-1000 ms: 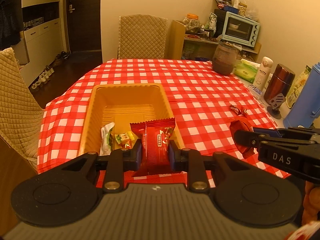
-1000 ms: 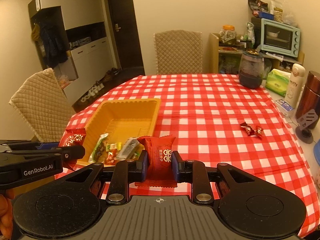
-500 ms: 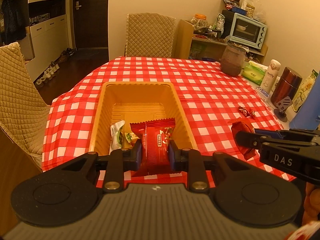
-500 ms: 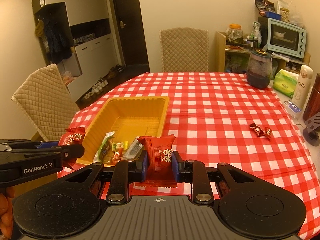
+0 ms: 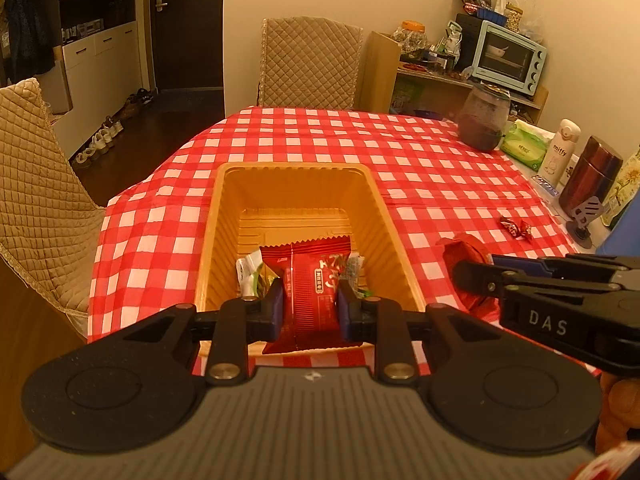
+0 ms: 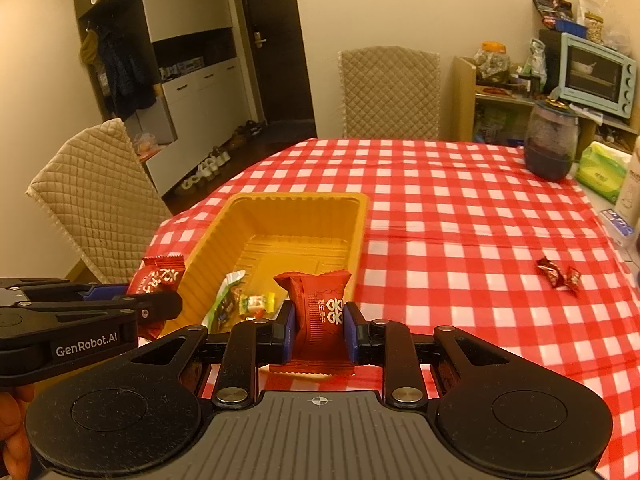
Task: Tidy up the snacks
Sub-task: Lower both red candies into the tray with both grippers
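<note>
Your left gripper [image 5: 310, 308] is clamped on a red snack packet [image 5: 310, 280]; both blue pads press its sides and the packet stands upright between them. Directly ahead of and below this gripper sits the yellow tray [image 5: 224, 216] on the red checked tablecloth [image 5: 420, 168]. The held packet hangs over the tray's near end, where several small wrapped snacks [image 5: 250, 274] lie on the tray floor just beyond the fingertips. The far half of the tray floor is bare.

Your right gripper [image 6: 319, 330] is closed on a second red packet [image 6: 318, 308] printed with white characters. This gripper is positioned at the tray's near right corner; the packet overlaps the tray's right wall in the right wrist view, and you cannot tell from that view whether it is over the tray or just outside the rim. To the left of the fingertips, the green and yellow wrapped snacks lie in the tray.

In the left wrist view, the right gripper enters from the right, level with the tray's near right corner, its packet bulging out ahead of the jaws. In the right wrist view, the left gripper enters from the left, beside the tray's near left wall.

2 dark red wrapped candies [image 6: 558, 276] lie on the tablecloth well to the right of your right gripper, apart from the tray. A dark jar [image 6: 550, 148], a green tissue pack [image 6: 600, 170] and a brown flask [image 5: 588, 180] stand along the far right edge of the table.
</note>
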Available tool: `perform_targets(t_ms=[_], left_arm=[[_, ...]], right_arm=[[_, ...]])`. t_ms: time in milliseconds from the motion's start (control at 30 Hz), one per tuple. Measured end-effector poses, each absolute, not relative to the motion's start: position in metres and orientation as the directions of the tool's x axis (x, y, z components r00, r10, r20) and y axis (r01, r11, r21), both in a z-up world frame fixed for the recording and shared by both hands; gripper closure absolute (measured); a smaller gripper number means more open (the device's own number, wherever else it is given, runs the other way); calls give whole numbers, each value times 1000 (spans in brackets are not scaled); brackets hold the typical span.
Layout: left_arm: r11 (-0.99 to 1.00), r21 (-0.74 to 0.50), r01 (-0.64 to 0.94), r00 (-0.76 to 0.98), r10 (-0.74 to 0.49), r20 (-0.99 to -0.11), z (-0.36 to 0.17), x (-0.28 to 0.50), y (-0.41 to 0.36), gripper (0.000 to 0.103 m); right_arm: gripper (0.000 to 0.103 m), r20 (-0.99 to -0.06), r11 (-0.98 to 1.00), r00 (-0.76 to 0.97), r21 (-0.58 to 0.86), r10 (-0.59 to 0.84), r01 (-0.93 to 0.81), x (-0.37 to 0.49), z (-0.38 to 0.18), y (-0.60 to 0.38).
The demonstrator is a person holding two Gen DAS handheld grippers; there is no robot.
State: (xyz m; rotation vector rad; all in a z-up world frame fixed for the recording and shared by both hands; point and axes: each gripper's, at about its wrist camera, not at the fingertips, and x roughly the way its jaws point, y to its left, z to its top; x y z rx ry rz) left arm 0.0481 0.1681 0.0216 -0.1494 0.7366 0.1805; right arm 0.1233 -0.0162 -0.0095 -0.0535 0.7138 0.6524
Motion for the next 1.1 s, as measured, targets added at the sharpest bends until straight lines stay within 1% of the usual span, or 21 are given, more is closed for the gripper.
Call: perform_targets(t_ms=[600,1100], left_arm=[[978,-56,-202,711,107,-695,1,122,216,79],[984,-53,-170,681,78,-728,-26,178,230,79]], right_arm=[[77,-640,786,533,189,554,-589,201,-34,47],[77,-663,793,511,216,547,-570,254,-56,70]])
